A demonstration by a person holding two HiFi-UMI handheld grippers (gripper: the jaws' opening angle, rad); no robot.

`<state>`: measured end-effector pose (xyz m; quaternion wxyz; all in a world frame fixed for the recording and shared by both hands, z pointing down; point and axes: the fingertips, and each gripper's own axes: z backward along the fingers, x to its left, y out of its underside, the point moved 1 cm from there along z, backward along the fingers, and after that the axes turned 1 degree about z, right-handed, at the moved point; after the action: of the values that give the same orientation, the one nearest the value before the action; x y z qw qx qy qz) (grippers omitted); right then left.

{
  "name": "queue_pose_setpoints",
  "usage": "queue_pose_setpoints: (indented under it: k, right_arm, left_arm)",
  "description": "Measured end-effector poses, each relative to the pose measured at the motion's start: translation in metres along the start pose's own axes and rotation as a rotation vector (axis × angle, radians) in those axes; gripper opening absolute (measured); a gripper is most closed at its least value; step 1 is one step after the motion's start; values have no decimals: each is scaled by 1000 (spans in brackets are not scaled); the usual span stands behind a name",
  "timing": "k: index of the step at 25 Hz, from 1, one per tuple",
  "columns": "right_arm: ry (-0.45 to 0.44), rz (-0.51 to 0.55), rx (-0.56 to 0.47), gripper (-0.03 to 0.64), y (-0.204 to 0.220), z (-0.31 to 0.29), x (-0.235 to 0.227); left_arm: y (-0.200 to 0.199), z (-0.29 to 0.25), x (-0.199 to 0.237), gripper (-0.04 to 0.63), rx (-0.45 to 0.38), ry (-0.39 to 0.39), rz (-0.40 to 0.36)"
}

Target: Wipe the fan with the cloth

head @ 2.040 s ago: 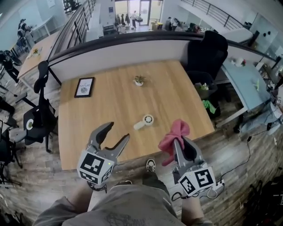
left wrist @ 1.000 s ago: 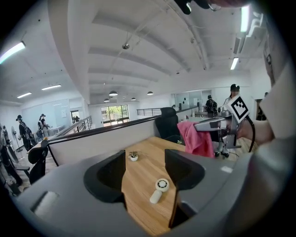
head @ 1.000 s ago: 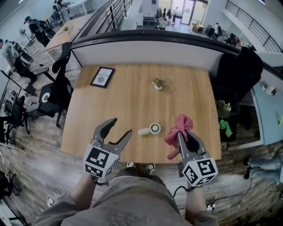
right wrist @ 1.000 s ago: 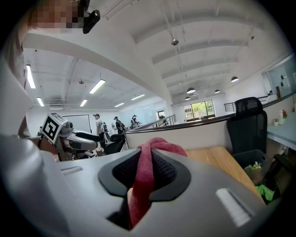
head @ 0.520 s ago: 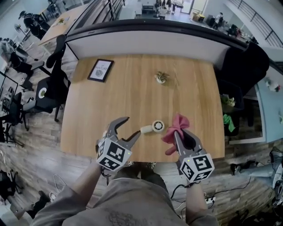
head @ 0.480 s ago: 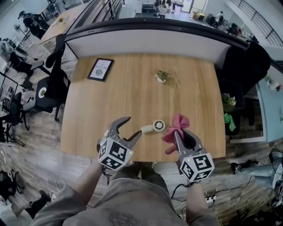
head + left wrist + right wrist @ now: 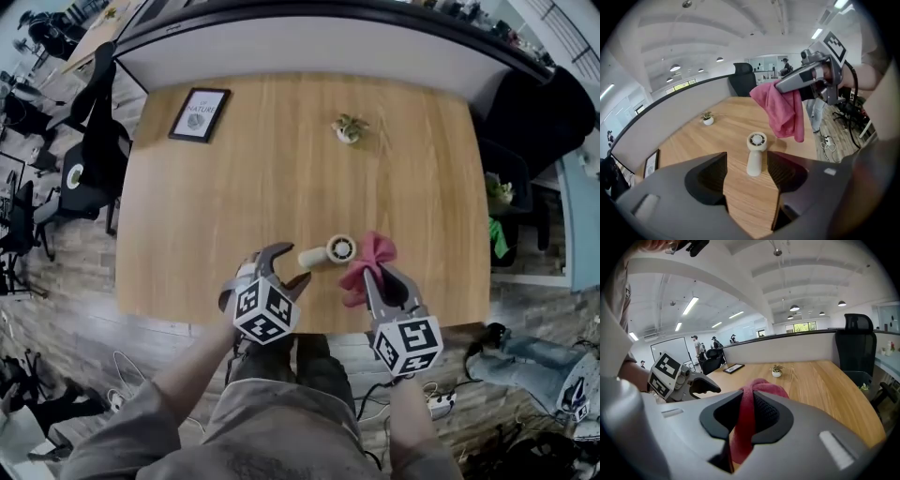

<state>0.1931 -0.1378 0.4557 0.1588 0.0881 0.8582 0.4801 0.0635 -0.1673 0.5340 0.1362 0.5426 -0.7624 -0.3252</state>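
Fan (image 7: 330,252) ahead of left claw (image 7: 296,263), cloth (image 7: 367,257) beside

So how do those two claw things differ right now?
The left gripper has its jaws apart, gripping nothing; the right gripper is shut on the pink cloth. The left points at the handle of the fan; the right holds the cloth beside its head. Both carry marker cubes.
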Motion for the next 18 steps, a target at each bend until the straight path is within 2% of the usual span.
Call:
queue_pose_setpoints:
  k: [5, 11, 15, 18]
  right_arm:
    - [2, -13, 41, 64, 23, -24, -5]
    - [-7, -4, 76, 63, 40, -47, -7]
    - [-11, -10, 102, 64, 53, -52, -6]
    - [-17, -6, 118, 63, 63, -55, -5]
  left_arm:
    - [26, -43, -7, 268, 68, 52, 0]
    - [39, -80, -10, 265, 111, 70, -38]
    - [44, -92, -19, 234, 126, 82, -42]
    - [49, -98, -20, 210, 137, 62, -46]
